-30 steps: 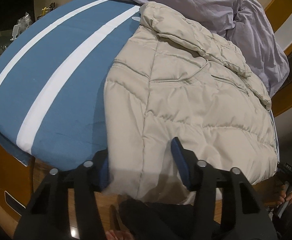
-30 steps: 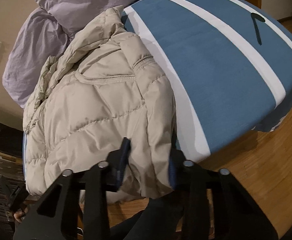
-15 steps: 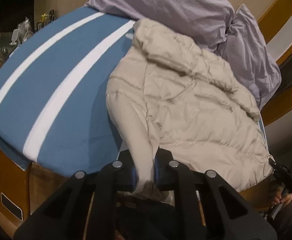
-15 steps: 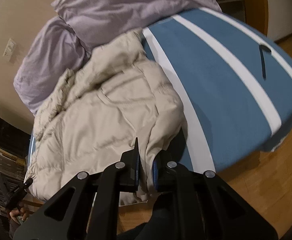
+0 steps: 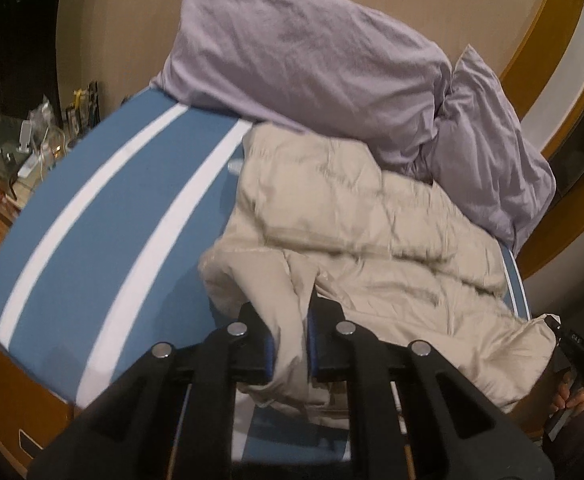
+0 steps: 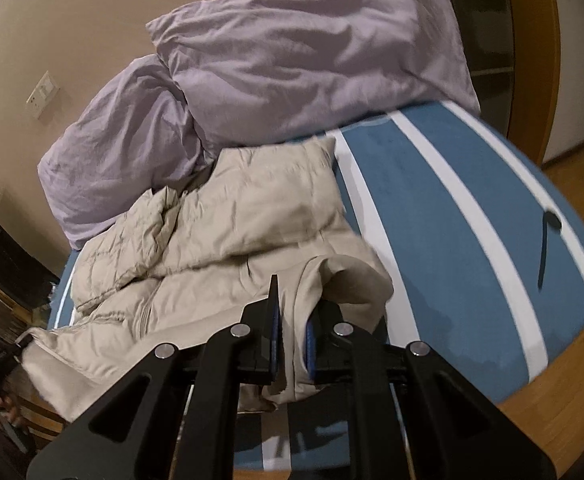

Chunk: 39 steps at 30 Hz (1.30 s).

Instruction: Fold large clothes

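A beige puffer jacket (image 5: 372,232) lies on a blue bed cover with white stripes (image 5: 91,216). It also shows in the right wrist view (image 6: 231,232). My left gripper (image 5: 289,344) is shut on the jacket's near hem and holds that edge lifted, with the fabric bunched between the blue pads. My right gripper (image 6: 292,340) is shut on another part of the near hem and lifts it the same way. The jacket's lower part is raised and creased toward its collar end.
Two lilac pillows (image 5: 312,56) lie against the wall behind the jacket, also in the right wrist view (image 6: 292,60). A cluttered side table (image 5: 31,148) stands at far left. A dark strap (image 6: 544,248) lies on the cover at right. Wooden floor (image 6: 552,412) surrounds the bed.
Both grippers closed on the jacket's near hem, then lifted it and carried it forward toward the pillows. The jacket went from lying flat to bunched and partly raised.
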Each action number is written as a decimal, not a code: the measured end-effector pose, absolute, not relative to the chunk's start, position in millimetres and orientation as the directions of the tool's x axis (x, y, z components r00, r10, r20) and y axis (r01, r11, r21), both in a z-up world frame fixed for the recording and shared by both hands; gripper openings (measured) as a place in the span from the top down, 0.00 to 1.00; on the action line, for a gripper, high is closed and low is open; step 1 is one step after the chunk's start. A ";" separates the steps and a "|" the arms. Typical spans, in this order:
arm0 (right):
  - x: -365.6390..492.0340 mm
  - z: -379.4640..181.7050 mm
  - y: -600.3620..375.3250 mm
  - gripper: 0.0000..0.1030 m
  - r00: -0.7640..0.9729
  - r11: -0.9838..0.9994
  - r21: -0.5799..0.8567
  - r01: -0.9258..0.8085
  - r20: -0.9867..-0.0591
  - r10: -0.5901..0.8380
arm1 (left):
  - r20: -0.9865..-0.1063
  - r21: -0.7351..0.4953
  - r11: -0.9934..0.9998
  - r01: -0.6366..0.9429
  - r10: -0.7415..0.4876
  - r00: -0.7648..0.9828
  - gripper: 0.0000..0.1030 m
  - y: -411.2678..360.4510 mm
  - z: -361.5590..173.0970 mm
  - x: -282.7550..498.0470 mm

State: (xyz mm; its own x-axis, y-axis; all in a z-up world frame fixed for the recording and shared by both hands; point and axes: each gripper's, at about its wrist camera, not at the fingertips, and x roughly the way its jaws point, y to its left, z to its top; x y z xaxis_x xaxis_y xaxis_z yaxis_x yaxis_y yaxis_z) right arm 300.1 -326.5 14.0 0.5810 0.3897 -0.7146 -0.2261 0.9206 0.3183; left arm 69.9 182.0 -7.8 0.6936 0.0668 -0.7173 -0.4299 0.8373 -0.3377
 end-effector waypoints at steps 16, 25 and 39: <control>391.3 35.9 -283.6 0.90 0.615 0.933 0.274 -0.234 -0.701 0.361 | -0.676 -0.333 0.845 -0.418 0.095 0.731 0.88 215.5 35.5 173.1; 462.1 49.8 -256.1 0.90 0.620 0.931 0.271 -0.243 -0.695 0.364 | -0.673 -0.333 0.834 -0.440 0.116 0.730 0.88 238.5 45.3 243.2; 549.5 0.1 -225.3 0.90 0.547 0.946 0.265 -0.188 -0.772 0.325 | -0.778 -0.235 0.813 -0.533 0.171 0.604 0.87 258.3 -2.8 328.9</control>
